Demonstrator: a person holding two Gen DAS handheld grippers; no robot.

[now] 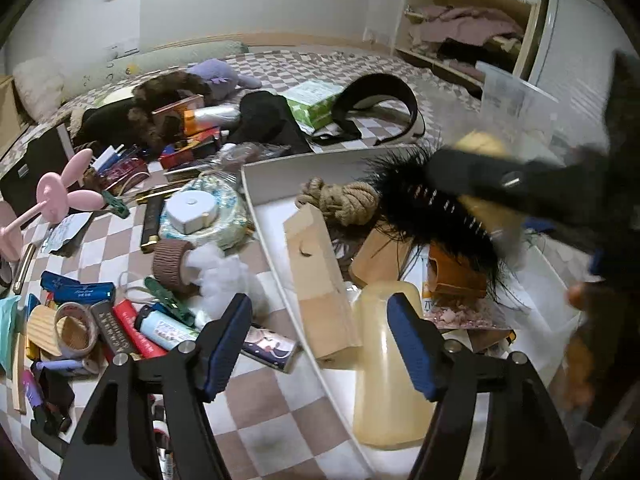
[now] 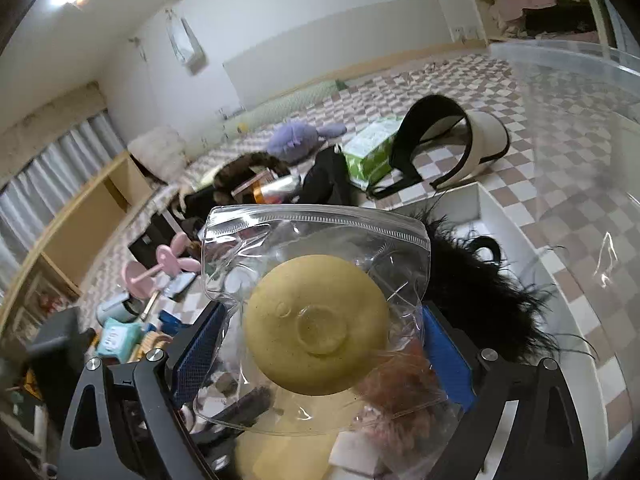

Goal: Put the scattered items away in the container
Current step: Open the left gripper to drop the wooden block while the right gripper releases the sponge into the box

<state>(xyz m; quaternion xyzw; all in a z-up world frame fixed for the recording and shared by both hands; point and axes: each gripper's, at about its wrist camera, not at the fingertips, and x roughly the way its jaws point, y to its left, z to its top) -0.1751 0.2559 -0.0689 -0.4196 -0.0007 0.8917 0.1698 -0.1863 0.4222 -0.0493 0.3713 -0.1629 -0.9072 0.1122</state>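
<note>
A white container [image 1: 256,188] lies on the checkered bed, holding a rope coil [image 1: 340,198], a wooden block [image 1: 320,276], a pale yellow bottle [image 1: 384,364] and a black feathery piece [image 1: 424,204]. My left gripper [image 1: 320,344] is open and empty over the container's near rim. My right gripper [image 2: 320,348] is shut on a clear zip pouch [image 2: 312,240] with a yellow round disc [image 2: 316,324] inside, held above the container [image 2: 472,204]. In the left wrist view the right gripper [image 1: 500,176] is blurred above the feathers.
Scattered items lie left of the container: tape roll [image 1: 76,328], lighter [image 1: 168,330], pink stand [image 1: 56,196], brown knit cuff [image 1: 172,266], green tissue pack [image 1: 316,104], black-and-white visor [image 1: 384,100], purple plush [image 1: 224,74]. A clear plastic bin [image 2: 560,64] is at right.
</note>
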